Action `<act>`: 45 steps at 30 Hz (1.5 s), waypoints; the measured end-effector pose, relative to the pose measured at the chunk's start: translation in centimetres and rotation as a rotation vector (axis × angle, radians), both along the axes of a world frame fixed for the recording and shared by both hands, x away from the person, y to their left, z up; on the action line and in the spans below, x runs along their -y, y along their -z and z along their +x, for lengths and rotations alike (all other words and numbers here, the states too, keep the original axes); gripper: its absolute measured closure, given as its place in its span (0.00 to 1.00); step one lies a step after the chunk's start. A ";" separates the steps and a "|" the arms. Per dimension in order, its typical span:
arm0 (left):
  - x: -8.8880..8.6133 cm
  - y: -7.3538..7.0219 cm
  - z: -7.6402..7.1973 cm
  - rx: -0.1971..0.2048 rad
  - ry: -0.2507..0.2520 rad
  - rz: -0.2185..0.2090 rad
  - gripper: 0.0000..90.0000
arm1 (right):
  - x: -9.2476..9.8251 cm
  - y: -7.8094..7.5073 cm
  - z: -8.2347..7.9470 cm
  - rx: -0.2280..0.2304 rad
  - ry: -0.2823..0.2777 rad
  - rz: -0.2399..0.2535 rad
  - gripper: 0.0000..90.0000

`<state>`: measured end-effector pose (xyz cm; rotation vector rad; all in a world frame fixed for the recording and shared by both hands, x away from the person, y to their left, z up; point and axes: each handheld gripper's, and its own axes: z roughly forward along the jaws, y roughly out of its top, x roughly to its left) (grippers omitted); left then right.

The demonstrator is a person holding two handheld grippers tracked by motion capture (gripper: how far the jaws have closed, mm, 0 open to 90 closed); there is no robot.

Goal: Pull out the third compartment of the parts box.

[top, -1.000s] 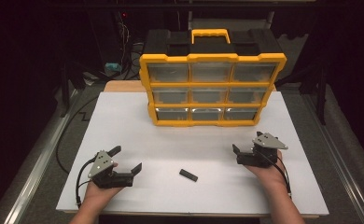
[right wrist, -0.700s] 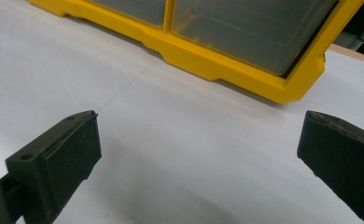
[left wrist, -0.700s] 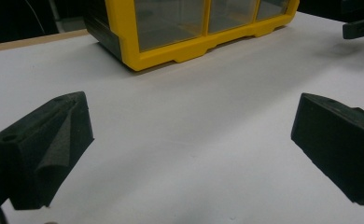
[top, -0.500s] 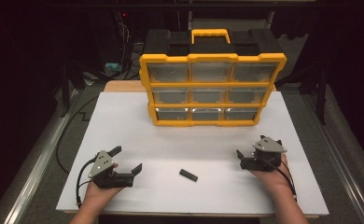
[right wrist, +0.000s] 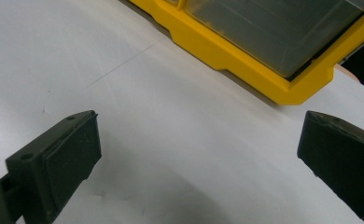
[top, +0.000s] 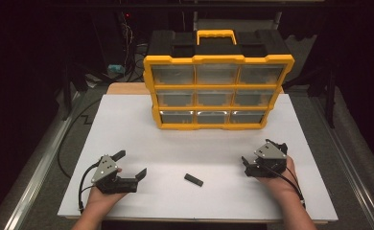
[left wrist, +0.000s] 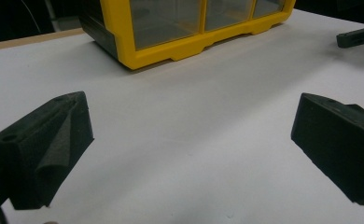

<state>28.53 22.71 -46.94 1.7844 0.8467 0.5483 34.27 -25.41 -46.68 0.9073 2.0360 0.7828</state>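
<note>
Hands at the near edge of a white bench (top: 127, 129) each held a two-jaw tool, with a small black block (top: 193, 179) lying flat on the bare surface between them, closer to the front edge than to the organizer and touched by neither. At the left, the left tool (top: 131, 165) rested on the bench with its jaws spread wide and nothing between them, aimed toward the bench's middle; in the left gripper view its two foam-faced fingers (left wrist: 49, 149) stood far apart over plain white surface, with the yellow frame of the parts organizer (left wrist: 180, 28) ahead. At the right, the right tool (top: 246, 165) sat low on the bench under its grey plate, pointed inward toward the block but well apart from it; the right gripper view showed its jaws likewise parted and empty, its fingers (right wrist: 61, 161) framing white surface and a corner of the organizer. A yellow and black parts organizer (top: 218, 88) with nine clear drawers stood upright at the far side of the bench, its carrying handle (top: 216, 36) on top, all drawers closed.
</note>
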 end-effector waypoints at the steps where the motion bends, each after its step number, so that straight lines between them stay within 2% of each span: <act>1: 0.0 0.0 0.0 0.000 0.000 0.000 0.00 | -0.1 0.0 0.0 0.009 -0.007 -0.018 0.00; 5: 0.0 0.0 0.0 0.000 -0.002 -0.005 0.00 | -0.5 0.0 -0.2 0.011 -0.013 -0.042 0.00; 6: 0.0 0.0 0.0 0.000 -0.001 -0.004 0.00 | -0.7 -0.1 -0.2 0.025 -0.025 -0.074 0.00; 15: 0.0 0.0 0.0 0.001 0.008 -0.005 0.00 | -1.6 0.0 -0.6 0.046 -0.055 -0.156 0.00; 16: 0.0 0.0 0.0 0.002 0.009 -0.005 0.00 | -1.8 0.0 -0.7 0.054 -0.065 -0.183 0.00; 18: 0.0 0.0 0.0 0.002 0.009 -0.006 0.00 | -2.1 0.0 -0.8 0.060 -0.073 -0.202 0.00; 19: 0.0 0.0 0.0 0.002 0.009 -0.006 0.00 | -2.0 -0.1 -0.8 0.063 -0.075 -0.221 0.00; 23: 0.0 0.0 0.0 0.003 0.010 -0.007 0.00 | -2.4 0.0 -0.9 0.066 -0.077 -0.232 0.00; 26: 0.0 0.0 0.0 0.004 0.012 -0.006 0.00 | -2.5 -0.1 -1.0 0.076 -0.087 -0.279 0.00; 28: 0.0 0.0 0.0 0.004 0.012 -0.006 0.00 | -2.6 -0.1 -1.1 0.081 -0.088 -0.282 0.00; 29: 0.0 0.0 0.0 0.004 0.012 -0.006 0.00 | -2.7 -0.1 -1.2 0.084 -0.090 -0.306 0.00; 34: 0.0 0.0 0.0 0.005 0.012 -0.007 0.00 | -3.0 -0.2 -1.3 0.091 -0.097 -0.329 0.00; 35: 0.0 0.0 -0.1 0.005 0.013 -0.006 0.00 | -3.1 -0.3 -1.4 0.101 -0.101 -0.354 0.00; 37: 0.0 0.0 -0.1 0.005 0.014 -0.006 0.00 | -3.3 -0.3 -1.5 0.103 -0.098 -0.363 0.00; 40: 0.0 0.0 -0.1 0.006 0.014 -0.006 0.00 | -3.5 -0.4 -1.6 0.115 -0.106 -0.413 0.00; 42: 0.0 0.0 -0.1 0.006 0.015 -0.006 0.00 | -3.6 -0.4 -1.7 0.120 -0.106 -0.421 0.00; 43: 0.0 0.0 -0.1 0.006 0.014 -0.007 0.00 | -3.7 -0.4 -1.7 0.129 -0.112 -0.445 0.00; 45: 0.0 0.0 -0.1 0.005 0.014 -0.006 0.00 | -3.9 -0.4 -1.8 0.130 -0.112 -0.462 0.00</act>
